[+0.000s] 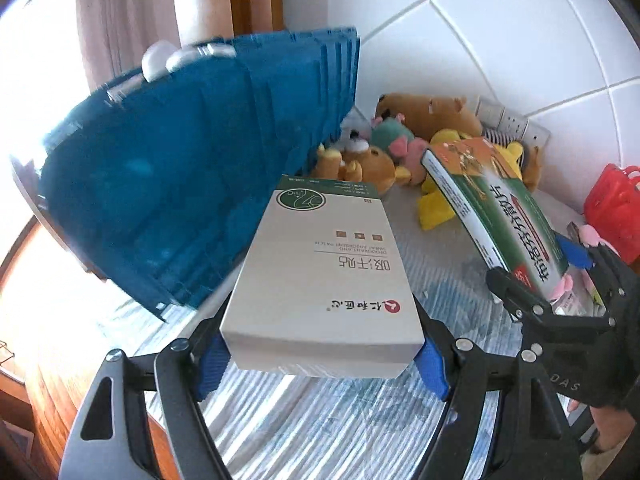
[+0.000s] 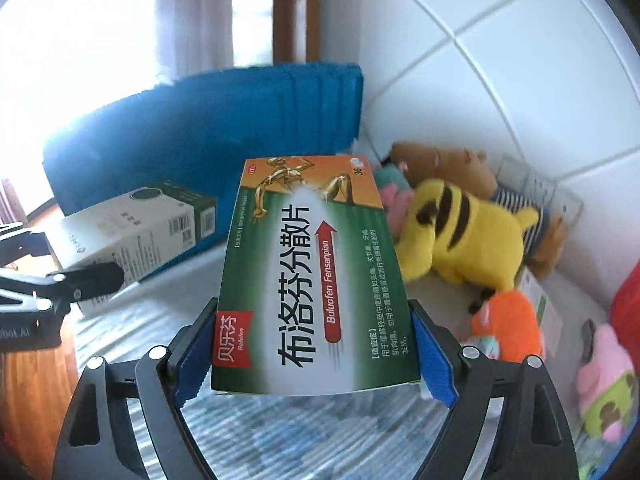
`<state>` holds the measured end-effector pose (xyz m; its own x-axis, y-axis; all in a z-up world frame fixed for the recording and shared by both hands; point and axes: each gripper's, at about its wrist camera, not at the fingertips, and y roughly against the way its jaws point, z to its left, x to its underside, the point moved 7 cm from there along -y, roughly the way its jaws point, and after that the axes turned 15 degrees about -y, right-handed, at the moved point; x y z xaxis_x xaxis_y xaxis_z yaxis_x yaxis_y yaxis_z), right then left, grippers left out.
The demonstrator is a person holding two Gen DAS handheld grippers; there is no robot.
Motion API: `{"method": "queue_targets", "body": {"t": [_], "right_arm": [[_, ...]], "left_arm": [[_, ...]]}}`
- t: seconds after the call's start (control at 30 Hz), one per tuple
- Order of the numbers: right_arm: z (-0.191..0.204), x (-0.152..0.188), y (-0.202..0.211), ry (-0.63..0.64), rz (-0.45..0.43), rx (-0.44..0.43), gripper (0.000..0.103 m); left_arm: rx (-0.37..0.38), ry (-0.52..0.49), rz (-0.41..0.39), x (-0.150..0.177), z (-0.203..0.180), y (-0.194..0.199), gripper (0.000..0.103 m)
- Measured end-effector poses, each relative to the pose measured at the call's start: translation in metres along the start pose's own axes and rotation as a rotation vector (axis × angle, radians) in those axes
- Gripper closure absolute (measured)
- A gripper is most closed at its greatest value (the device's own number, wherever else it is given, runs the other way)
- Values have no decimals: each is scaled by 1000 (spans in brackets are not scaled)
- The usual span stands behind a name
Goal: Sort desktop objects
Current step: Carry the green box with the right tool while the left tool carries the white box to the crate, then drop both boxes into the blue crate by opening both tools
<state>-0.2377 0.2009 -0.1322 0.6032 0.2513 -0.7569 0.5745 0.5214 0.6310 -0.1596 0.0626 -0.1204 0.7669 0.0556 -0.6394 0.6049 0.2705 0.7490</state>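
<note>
You have a box in each gripper, so the sort is under way but far from done. Your left gripper [image 1: 322,354] is pinching the grey box [image 1: 324,280] by its near end, blue pads pressed on both sides, the box raised off the surface [image 1: 320,420] and pointing toward 12 o'clock, just right of the blue file holder [image 1: 180,184]. Your right gripper [image 2: 316,360] is clamped the same way on the green box [image 2: 312,280], also clear of the surface, with its far end toward the file holder's right edge. Neither box has reached a resting place yet. Still unsorted, by the look of it: the plush pile at 1 to 2 o'clock, with the yellow plush [image 2: 460,236], the brown plush [image 2: 444,168] and the orange plush [image 2: 508,324] tumbled together against the tiled wall [image 2: 500,60], and a red basket [image 1: 616,208] at 3 o'clock. Where the boxes belong you cannot tell from here; the file holder seems the likeliest home.
</note>
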Motion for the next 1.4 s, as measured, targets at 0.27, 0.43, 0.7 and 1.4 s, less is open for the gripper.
{"method": "queue_targets", "body": {"t": [0.27, 0.43, 0.7, 1.4], "right_arm": [[44, -39, 34, 64, -112, -60, 16], [72, -63, 46, 79, -174, -94, 16], [138, -111, 38, 107, -258, -160, 16], [360, -197, -121, 257, -96, -140, 15]], "left_arm": [[-78, 30, -140, -21, 37, 66, 26], [-124, 51, -221, -35, 69, 101, 26], [-192, 96, -337, -62, 150, 130, 26], [-183, 206, -126, -102, 413, -49, 26]]}}
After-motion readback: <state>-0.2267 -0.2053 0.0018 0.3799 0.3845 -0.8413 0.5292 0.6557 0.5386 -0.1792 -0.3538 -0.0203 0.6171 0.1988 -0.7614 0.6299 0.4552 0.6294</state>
